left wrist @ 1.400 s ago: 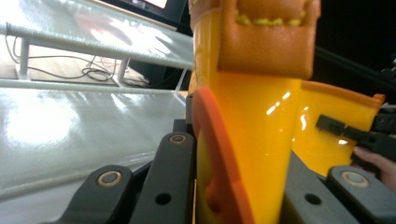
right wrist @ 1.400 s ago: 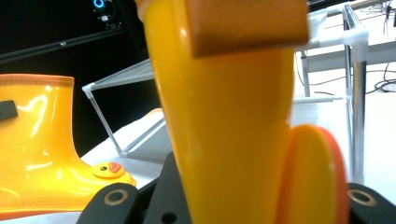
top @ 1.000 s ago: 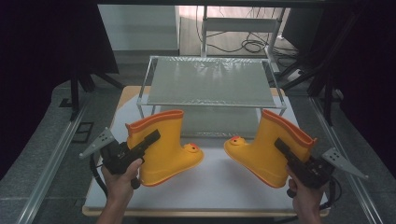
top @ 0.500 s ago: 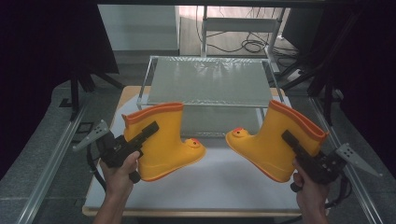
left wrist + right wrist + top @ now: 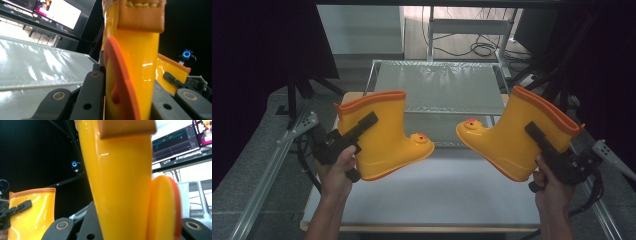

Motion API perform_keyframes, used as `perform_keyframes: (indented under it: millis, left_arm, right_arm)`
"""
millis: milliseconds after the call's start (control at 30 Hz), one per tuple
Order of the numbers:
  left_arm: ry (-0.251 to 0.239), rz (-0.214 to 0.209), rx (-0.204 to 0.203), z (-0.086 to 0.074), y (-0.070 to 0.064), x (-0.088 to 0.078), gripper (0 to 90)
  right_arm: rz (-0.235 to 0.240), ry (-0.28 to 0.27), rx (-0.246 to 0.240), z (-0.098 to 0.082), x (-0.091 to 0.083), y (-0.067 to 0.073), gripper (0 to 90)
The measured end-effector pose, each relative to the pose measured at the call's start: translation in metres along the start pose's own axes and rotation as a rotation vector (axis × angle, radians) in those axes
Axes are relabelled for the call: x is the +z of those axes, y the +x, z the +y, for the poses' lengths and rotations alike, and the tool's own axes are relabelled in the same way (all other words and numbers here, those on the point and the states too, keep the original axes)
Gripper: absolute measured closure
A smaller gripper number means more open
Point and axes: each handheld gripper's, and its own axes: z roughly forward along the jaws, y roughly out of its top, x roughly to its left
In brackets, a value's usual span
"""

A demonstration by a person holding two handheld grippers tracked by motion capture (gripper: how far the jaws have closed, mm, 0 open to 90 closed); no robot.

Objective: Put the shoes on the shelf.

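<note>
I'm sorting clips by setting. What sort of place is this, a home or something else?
Probably a lab or recording workspace, not a home: monitors stand on a desk behind, loose cables trail over the floor, and a metal-framed rack stands on the white table, ringed by black curtains.

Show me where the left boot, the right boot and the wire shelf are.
left boot [image 5: 384,131]: high view, shaft side.
right boot [image 5: 517,137]: high view, shaft side.
wire shelf [image 5: 439,86]: high view, top surface.

Both yellow boots look like glossy, smooth rubber with matt orange trim. Each tool is matt black plastic. The counter is matt white; the rack metal, shiny.
</note>
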Motion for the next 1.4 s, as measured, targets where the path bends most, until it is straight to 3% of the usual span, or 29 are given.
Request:
perform_keyframes:
  millis: [267, 500, 900, 1400]
  left_arm:
    - [-0.020, 0.016, 0.000, 0.010, 0.006, 0.010, 83.2]
    - [-0.047, 0.025, -0.038, 0.017, 0.018, 0.024, 83.2]
    - [-0.097, 0.019, -0.052, 0.035, 0.027, 0.050, 83.2]
    - [-0.102, 0.029, -0.074, 0.046, 0.041, 0.081, 83.2]
  right_arm:
    - [0.003, -0.013, -0.007, 0.010, 0.014, 0.000, 84.2]
    - [-0.018, -0.007, 0.013, 0.010, 0.036, -0.011, 84.2]
    - [-0.033, -0.042, 0.026, 0.021, 0.063, -0.022, 84.1]
    - [-0.060, -0.058, 0.025, 0.029, 0.084, -0.030, 84.1]
